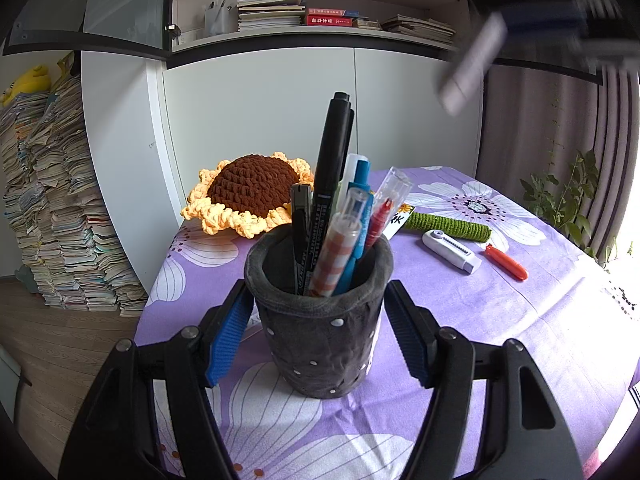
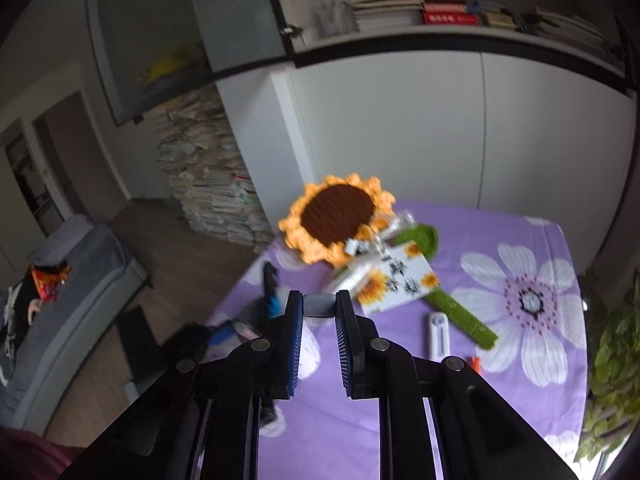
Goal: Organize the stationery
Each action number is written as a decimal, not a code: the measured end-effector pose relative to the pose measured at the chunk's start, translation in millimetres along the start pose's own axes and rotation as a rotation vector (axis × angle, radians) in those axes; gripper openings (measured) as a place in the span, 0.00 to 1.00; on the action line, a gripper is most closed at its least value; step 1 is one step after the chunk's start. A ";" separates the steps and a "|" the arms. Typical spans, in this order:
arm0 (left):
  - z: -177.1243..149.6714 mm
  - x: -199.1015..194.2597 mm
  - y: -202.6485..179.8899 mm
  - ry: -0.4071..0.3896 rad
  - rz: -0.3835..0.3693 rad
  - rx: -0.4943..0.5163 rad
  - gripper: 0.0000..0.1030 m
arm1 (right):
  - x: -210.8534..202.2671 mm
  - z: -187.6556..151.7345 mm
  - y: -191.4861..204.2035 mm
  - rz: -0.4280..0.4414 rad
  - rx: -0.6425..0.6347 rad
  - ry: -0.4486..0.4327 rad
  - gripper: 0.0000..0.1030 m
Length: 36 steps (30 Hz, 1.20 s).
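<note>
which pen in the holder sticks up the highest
The black marker. Its cap rises well above every other pen in the grey holder, past the teal pen, the checked orange one and the red one.

Dark grey white-dotted pen cup (image 1: pixel 320 332) on purple white-flowered tablecloth (image 1: pixel 500 320).

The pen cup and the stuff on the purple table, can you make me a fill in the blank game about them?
1. The left gripper has its fingers on both sides of the dark grey ____, which is full of pens.
2. The tablecloth is ____ with big white flowers.
3. The knitted sunflower has a ____ middle.
4. The right gripper pinches a small pale ____-shaped thing.

Missing words: pen cup; purple; brown; block
</note>
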State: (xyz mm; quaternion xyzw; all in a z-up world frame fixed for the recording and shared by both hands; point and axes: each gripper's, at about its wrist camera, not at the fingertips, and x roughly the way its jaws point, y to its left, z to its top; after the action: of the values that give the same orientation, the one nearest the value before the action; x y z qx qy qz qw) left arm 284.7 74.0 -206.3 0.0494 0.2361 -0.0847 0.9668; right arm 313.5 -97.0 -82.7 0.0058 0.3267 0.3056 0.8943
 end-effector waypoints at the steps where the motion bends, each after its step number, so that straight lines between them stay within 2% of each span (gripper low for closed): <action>1: -0.1 0.0 0.1 0.000 0.000 0.000 0.66 | -2.2 6.5 7.7 0.030 -0.016 -0.016 0.17; 4: 0.0 0.0 0.0 0.000 0.000 0.000 0.66 | -2.3 21.2 34.0 0.118 -0.082 -0.034 0.17; 6: -0.1 -0.1 0.1 0.000 0.000 0.000 0.66 | 10.7 22.8 48.5 0.144 -0.120 -0.002 0.17; 13: 0.0 0.0 0.0 0.000 0.000 0.000 0.66 | 67.8 8.9 43.3 0.122 -0.141 0.145 0.17; 25: -0.5 1.1 1.0 0.004 -0.002 -0.003 0.66 | 102.5 -5.5 36.9 0.117 -0.158 0.241 0.17; 29: -0.8 0.7 1.0 0.004 -0.001 -0.003 0.66 | 87.6 -4.3 25.0 0.132 -0.112 0.201 0.17; 32: -0.8 0.5 0.7 0.004 -0.001 -0.003 0.66 | 63.6 -1.7 12.7 0.114 -0.074 0.126 0.17; 34: -1.0 0.2 0.7 0.004 -0.001 -0.003 0.66 | 48.2 -0.3 0.9 0.088 -0.046 0.089 0.17; 36: -1.0 0.3 0.8 0.004 -0.001 -0.003 0.66 | 39.1 -2.4 -16.4 0.012 -0.022 0.090 0.20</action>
State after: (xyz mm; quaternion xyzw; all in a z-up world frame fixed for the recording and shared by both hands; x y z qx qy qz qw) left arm 284.7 74.9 -207.3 0.0480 0.2382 -0.0850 0.9663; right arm 344.4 -89.3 -110.7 -0.0161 0.3631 0.3144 0.8770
